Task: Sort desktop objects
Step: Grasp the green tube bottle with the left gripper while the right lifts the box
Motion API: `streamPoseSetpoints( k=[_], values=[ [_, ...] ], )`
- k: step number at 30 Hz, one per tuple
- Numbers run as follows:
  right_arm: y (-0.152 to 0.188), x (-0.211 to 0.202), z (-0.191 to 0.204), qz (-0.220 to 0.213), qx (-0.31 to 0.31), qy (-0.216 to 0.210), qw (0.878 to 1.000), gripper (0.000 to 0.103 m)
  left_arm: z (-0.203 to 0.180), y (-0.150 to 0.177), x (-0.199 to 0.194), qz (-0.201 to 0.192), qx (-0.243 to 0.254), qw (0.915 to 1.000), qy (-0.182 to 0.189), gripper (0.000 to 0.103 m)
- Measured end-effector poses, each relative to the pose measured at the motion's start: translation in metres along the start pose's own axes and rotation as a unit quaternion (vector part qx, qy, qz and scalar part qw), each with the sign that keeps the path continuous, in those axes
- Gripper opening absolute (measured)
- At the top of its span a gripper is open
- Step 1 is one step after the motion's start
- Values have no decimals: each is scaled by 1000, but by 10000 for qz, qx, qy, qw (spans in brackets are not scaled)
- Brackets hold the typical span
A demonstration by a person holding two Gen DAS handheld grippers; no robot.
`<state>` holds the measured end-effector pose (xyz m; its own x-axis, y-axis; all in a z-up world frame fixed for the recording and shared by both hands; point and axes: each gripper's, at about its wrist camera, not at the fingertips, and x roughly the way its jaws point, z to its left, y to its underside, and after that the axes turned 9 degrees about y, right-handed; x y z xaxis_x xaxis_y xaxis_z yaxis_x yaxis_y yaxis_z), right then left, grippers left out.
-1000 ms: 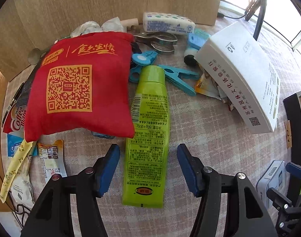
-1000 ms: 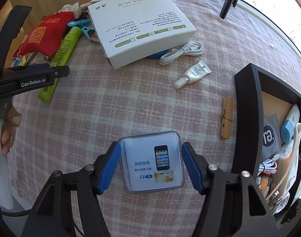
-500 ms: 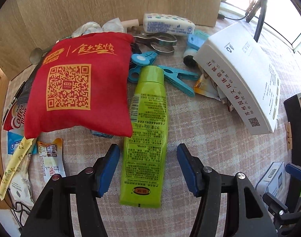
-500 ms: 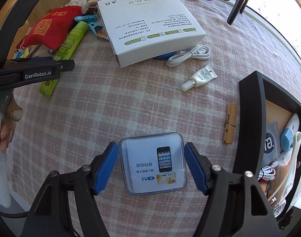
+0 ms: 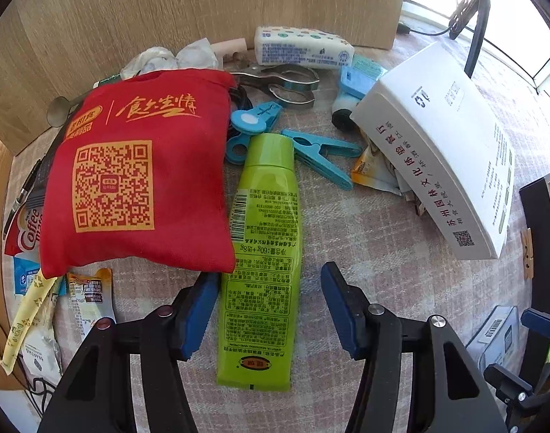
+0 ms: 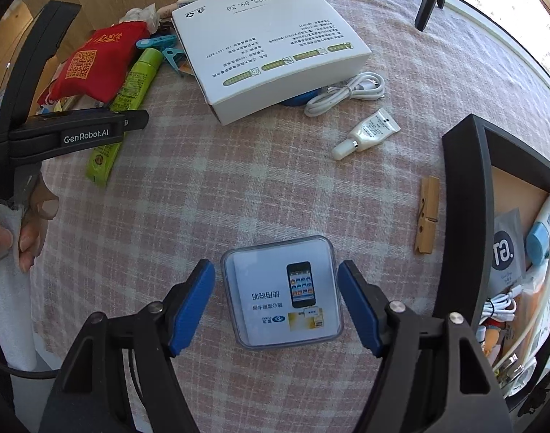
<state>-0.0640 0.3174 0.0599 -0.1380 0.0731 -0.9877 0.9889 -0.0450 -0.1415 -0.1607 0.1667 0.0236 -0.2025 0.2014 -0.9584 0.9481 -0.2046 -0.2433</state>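
My left gripper [image 5: 269,305] is open, its blue pads on either side of a green hand-cream tube [image 5: 262,252] that lies on the checked cloth, close to but not gripping it. A red pouch [image 5: 134,176] lies left of the tube. My right gripper [image 6: 276,305] is open, its pads flanking a clear square case [image 6: 284,290] with a phone picture card inside; small gaps show on both sides. The tube also shows in the right wrist view [image 6: 125,108]. A black tray [image 6: 466,216] with sorted items stands to the right.
A big white box [image 6: 271,43] lies mid-table, with a white cable [image 6: 347,92] and a small white tube [image 6: 365,135] beside it. A wooden peg [image 6: 427,214] lies by the tray. Blue pegs [image 5: 322,155], metal tongs [image 5: 286,84], sachets [image 5: 87,296] and a tissue pack [image 5: 304,48] crowd the back left.
My left gripper has moved slightly forward and right along the green tube. My right gripper has pulled back a little from the clear case, widening the view; both stay open.
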Motion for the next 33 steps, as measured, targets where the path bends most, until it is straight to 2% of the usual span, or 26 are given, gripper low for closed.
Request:
streamPoseSetpoints(
  k=[5, 9, 12, 14, 17, 19, 20, 25, 31, 33],
  values=[
    [-5, -6, -15, -35, 218, -91, 9997, 70, 0, -2, -1, -46, -54, 10000, -11, 52],
    [-6, -7, -9, 58, 91, -83, 9999, 70, -2, 4, -4, -32, 23, 9999, 131, 41],
    [19, -1, 5, 110, -116, 56, 9999, 71, -4, 6, -6, 19, 34, 9997, 255, 41],
    [21, 4, 10, 160, -219, 132, 9995, 71, -7, 6, -5, 38, 43, 9996, 291, 48],
    [23, 17, 13, 363, -295, 155, 9988, 72, -18, 5, -2, 63, 210, 9997, 117, 50],
    [27, 19, 15, 315, -343, 240, 9986, 73, -24, 5, -2, 8, 277, 9996, 84, 47],
    [29, 19, 16, 336, -346, 260, 9985, 73, -25, 5, -3, -25, 259, 9996, 129, 41],
    [35, 14, 15, 236, -253, 269, 9990, 70, -37, 2, -5, -26, 329, 9994, 118, 40],
    [46, 8, 7, 262, -162, 84, 9995, 69, -49, 23, -7, -34, 266, 9993, 277, 40],
    [51, 4, 2, 238, -109, 20, 9997, 69, -45, 21, -15, -47, 215, 9991, 364, 40]
  ],
)
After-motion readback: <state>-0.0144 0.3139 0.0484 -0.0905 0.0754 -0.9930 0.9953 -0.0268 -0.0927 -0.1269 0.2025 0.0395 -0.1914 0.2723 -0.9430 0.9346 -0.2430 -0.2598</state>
